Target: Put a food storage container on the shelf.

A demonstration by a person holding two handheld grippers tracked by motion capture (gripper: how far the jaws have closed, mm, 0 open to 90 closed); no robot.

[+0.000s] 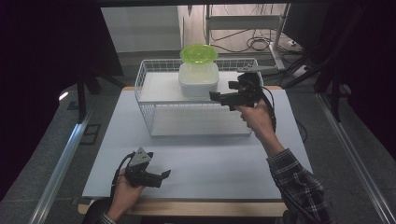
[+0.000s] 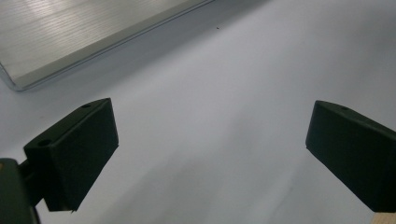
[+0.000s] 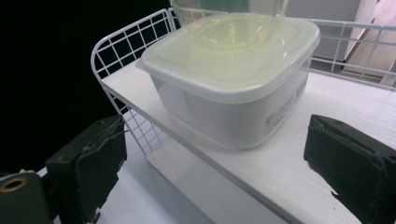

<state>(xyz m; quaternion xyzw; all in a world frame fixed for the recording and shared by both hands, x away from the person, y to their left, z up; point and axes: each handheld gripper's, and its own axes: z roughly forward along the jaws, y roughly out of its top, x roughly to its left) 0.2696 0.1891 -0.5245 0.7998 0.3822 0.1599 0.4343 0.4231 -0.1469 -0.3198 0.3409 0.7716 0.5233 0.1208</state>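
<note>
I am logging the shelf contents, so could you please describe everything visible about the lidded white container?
The white container is a squarish, translucent plastic tub with rounded corners and a fitted pale lid, shut. A small printed label sits on one side wall. It stands upright on the upper shelf of the white wire rack, with a green bowl resting on its lid. The right gripper, jaws open, is close to it, not touching.

Pale grey rectangular tabletop (image 1: pixel 205 158) with a light wooden front edge, white wire-sided two-tier shelf rack (image 1: pixel 149 88) standing toward its far side, translucent white lidded plastic container (image 1: pixel 199 79) on the rack's upper white board, lime-green plastic bowl (image 1: pixel 199 53) stacked on its lid
</note>
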